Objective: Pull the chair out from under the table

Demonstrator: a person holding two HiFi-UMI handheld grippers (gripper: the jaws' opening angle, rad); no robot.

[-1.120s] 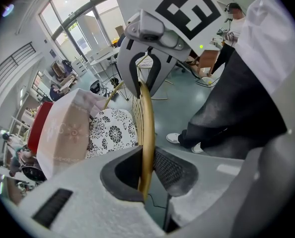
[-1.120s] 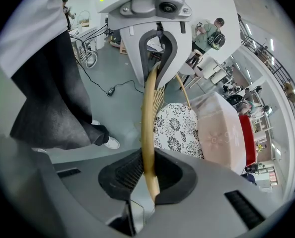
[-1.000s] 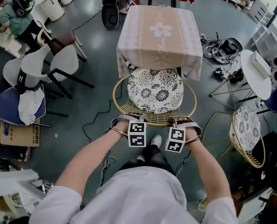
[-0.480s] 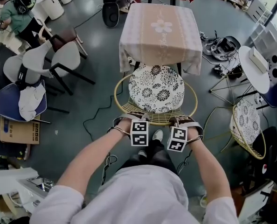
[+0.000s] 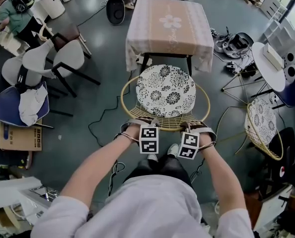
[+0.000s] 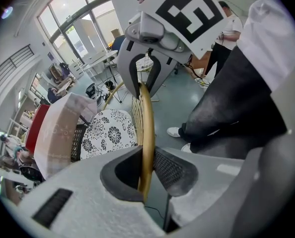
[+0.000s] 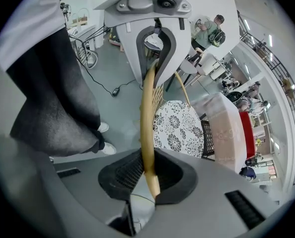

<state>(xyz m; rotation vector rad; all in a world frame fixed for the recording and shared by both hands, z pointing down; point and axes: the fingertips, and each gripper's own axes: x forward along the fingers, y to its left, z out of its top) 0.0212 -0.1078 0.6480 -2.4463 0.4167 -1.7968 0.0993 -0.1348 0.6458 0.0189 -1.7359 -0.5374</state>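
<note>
Cardboard box (image 5: 19,138) near cloth-draped blue chair (image 5: 6,105), pale chairs (image 5: 70,56) behind

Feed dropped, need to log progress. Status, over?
Left gripper, right gripper: both shut on chair rim. Chair almost clear of table. Cable on floor by its left side.

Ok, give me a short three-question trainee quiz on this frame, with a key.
1. True or false: the left claw is shut on the chair's rattan rim.
2. Multiple choice: what does the right claw grip? A) a table leg B) the same rattan rim C) nothing.
3. Short answer: what covers the table beyond the chair's floral cushion?
Key: 1 true; 2 B; 3 a pale cloth with a flower motif.
</note>
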